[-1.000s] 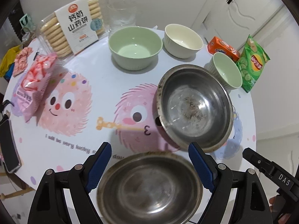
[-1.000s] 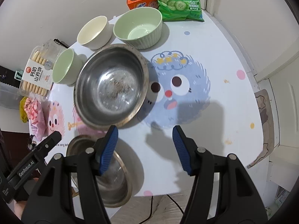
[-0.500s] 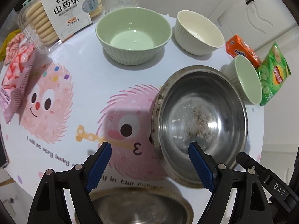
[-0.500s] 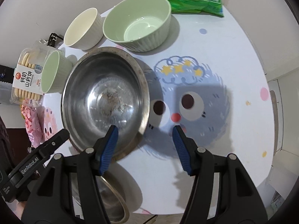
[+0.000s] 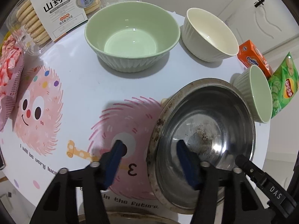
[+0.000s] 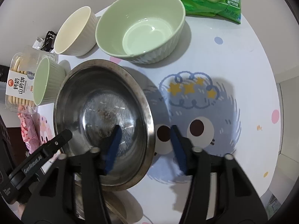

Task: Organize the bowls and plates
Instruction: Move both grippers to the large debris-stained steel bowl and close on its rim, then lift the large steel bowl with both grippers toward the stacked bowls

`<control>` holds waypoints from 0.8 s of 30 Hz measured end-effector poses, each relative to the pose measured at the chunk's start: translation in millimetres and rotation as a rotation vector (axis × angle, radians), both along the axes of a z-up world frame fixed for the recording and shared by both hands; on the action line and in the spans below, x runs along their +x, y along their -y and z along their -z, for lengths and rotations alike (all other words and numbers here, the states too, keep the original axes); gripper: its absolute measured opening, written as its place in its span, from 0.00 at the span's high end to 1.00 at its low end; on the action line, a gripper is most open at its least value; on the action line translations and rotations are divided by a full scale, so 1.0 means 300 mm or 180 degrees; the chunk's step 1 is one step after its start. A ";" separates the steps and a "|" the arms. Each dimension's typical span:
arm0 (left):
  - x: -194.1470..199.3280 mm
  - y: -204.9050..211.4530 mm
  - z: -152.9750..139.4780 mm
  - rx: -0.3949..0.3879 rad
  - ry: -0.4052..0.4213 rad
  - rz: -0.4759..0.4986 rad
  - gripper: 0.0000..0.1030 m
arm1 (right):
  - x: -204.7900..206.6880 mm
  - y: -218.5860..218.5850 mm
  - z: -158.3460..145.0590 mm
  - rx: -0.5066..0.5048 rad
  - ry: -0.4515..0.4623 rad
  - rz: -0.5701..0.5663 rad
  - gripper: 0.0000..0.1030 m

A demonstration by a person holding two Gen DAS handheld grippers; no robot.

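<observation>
A large stained steel bowl [image 5: 205,130] [image 6: 104,112] sits on the round table. My left gripper [image 5: 150,149] straddles its near-left rim, one blue pad over the tablecloth and the other inside the bowl. Its jaws are closing and the pads are still clear of the rim. My right gripper [image 6: 144,136] straddles the opposite rim the same way, closing, with no pad touching. Behind stand a big green bowl [image 5: 130,29] [image 6: 142,28], a cream bowl [image 5: 207,35] [image 6: 74,31] and a small green bowl [image 5: 256,93] [image 6: 46,82]. A second steel bowl [image 5: 121,218] peeks in at the bottom edge.
A biscuit pack [image 5: 56,9] and a pink snack bag [image 5: 9,71] lie at the far left. An orange Ovaltine box [image 5: 254,59] and a green crisps bag [image 5: 284,85] lie at the right. The table edge [image 6: 269,186] curves close on the right.
Both grippers have moved forward and down over the large steel bowl and their jaws have narrowed around its rim. The nearer steel bowl has slipped almost out of view.
</observation>
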State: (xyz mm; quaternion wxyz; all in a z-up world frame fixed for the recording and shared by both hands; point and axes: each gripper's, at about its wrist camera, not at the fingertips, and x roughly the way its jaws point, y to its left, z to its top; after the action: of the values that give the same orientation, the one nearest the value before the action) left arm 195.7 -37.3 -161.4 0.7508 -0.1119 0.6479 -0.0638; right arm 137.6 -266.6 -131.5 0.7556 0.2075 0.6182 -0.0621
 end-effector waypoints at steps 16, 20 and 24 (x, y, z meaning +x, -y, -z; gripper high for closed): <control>0.015 0.014 0.028 -0.0151 -0.0112 0.0116 0.87 | 0.006 0.009 0.002 0.0050 -0.0032 -0.0004 0.88; 0.008 -0.007 0.017 -0.0161 -0.0078 0.0125 0.87 | 0.005 0.005 0.000 0.0043 -0.0014 0.0000 0.88; -0.008 -0.019 -0.007 -0.0155 -0.0005 0.0130 0.88 | 0.002 -0.001 -0.018 0.0009 0.0031 -0.0022 0.88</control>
State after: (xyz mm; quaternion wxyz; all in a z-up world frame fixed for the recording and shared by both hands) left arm 193.4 -31.6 -159.3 0.7459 -0.1170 0.6489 -0.0948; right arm 138.2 -266.4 -126.2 0.7585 0.2068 0.6153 -0.0576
